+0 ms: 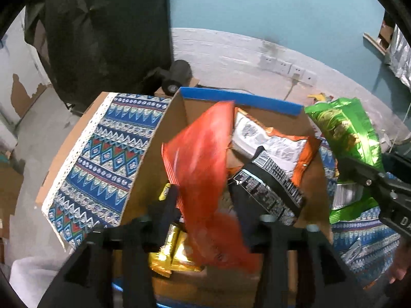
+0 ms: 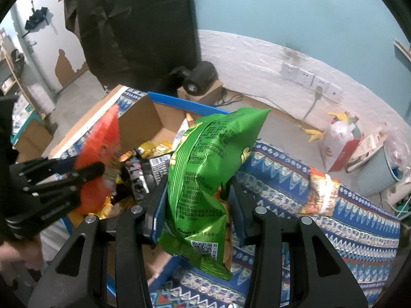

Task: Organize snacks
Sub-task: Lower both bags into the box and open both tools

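Observation:
A cardboard box [image 1: 151,159] with a blue rim stands on a patterned cloth [image 1: 102,154] and holds several snack packets, among them a black one [image 1: 267,187] and a gold one [image 1: 172,259]. My left gripper [image 1: 205,205] is over the box with an orange snack bag [image 1: 205,164] between its fingers; the bag is motion-blurred. My right gripper [image 2: 197,205] is shut on a green snack bag [image 2: 205,179] and holds it upright just right of the box [image 2: 143,123]. The left gripper [image 2: 84,177] with the orange bag [image 2: 100,159] also shows in the right wrist view.
Another snack packet [image 2: 321,192] lies on the cloth [image 2: 354,231] to the right. A black camera-like device [image 2: 197,79] sits on a small carton behind the box. Wall sockets [image 2: 308,79] are on the back wall. A bin [image 2: 377,169] and bags stand on the floor at the right.

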A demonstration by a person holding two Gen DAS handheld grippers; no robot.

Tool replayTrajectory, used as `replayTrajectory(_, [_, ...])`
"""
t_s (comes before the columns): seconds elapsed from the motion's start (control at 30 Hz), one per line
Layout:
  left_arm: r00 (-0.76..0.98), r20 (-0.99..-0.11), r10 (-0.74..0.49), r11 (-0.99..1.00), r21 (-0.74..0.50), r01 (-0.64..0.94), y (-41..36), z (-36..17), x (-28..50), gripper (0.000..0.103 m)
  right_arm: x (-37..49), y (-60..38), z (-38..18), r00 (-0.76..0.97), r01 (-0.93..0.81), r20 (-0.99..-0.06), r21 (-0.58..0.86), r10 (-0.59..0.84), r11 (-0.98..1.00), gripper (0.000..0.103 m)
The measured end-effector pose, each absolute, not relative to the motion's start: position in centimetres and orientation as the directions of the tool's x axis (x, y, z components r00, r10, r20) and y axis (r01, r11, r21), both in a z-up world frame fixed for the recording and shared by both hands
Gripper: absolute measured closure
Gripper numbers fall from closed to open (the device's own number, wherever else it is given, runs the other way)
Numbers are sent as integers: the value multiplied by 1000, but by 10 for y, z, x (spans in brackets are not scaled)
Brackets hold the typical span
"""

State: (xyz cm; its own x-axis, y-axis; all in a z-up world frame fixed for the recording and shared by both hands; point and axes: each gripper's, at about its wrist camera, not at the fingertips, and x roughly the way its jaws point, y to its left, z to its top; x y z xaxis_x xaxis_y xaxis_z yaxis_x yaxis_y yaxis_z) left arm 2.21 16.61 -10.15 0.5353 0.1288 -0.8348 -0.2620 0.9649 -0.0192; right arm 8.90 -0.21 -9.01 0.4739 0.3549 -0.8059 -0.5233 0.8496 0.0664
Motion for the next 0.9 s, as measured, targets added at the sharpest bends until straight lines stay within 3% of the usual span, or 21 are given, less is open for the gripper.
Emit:
replayTrajectory(0.17, [541,-824,166,959,6,-284,171,-94,18,27,93,15,-90,455,-543,-810,76,370,836,61])
replayTrajectory(0.8, [555,-813,173,940,-32,-340,207,-83,4,27,115,87,-104,365,-597,-836,128,410,792,60])
replayTrajectory(0.9, [560,-812,166,944,-33,-327,205,-82,5,27,116,87,-101,371,-592,-832,130,412,795,51])
